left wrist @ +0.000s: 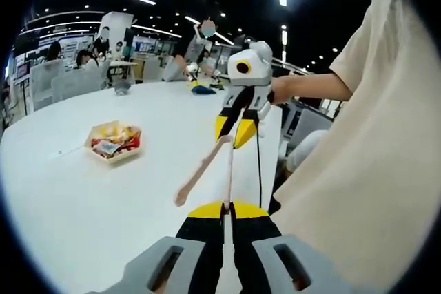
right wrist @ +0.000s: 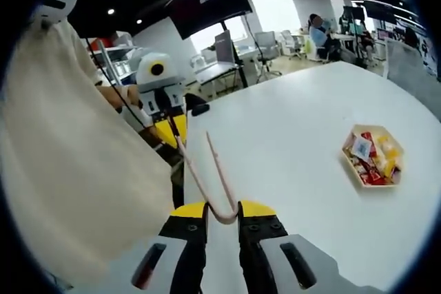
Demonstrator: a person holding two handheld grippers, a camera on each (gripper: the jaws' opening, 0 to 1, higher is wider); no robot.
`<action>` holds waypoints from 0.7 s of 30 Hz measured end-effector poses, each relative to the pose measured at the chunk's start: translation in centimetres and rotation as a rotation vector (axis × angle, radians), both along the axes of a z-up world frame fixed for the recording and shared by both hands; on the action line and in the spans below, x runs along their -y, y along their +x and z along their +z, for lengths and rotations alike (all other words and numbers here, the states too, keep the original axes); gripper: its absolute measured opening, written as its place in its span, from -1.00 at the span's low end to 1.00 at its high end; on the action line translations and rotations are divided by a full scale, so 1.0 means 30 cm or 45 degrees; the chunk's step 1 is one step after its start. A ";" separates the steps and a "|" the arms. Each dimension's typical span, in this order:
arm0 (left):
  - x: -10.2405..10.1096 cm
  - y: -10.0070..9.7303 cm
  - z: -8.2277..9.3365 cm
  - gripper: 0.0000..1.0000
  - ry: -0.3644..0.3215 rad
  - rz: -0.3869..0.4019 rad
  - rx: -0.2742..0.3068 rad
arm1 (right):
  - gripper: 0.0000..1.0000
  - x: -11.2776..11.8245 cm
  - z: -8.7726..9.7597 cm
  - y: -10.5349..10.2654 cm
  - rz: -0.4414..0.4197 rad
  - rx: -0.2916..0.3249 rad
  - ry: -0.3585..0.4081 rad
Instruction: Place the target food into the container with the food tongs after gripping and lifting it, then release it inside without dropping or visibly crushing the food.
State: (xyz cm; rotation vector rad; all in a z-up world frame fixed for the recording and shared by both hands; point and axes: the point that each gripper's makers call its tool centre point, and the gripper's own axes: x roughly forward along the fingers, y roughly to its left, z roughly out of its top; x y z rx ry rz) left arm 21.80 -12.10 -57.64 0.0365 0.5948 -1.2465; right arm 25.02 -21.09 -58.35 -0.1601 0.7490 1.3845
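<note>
We hold the pink tongs [left wrist: 207, 166] between both grippers, left gripper [left wrist: 228, 206] and right gripper [right wrist: 222, 211] each clenched on them; steady alignment toward the tray [right wrist: 373, 155] matters.

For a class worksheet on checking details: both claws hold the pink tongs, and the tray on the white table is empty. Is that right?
Not quite. The tray is not empty: it holds wrapped snacks, as the right gripper view shows. The left claw and right claw do hold the pink tongs.
</note>
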 end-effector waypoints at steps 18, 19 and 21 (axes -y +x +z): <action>0.014 0.063 -0.079 -1.00 0.066 -0.017 0.005 | -0.68 0.044 -0.086 0.038 -0.142 -0.008 -0.008; 0.017 0.063 -0.083 -1.00 0.070 -0.023 0.005 | -0.68 0.046 -0.091 0.040 -0.145 -0.011 -0.013; 0.023 0.066 -0.097 -1.00 0.078 -0.040 0.003 | -0.68 0.048 -0.097 0.042 -0.151 -0.017 -0.019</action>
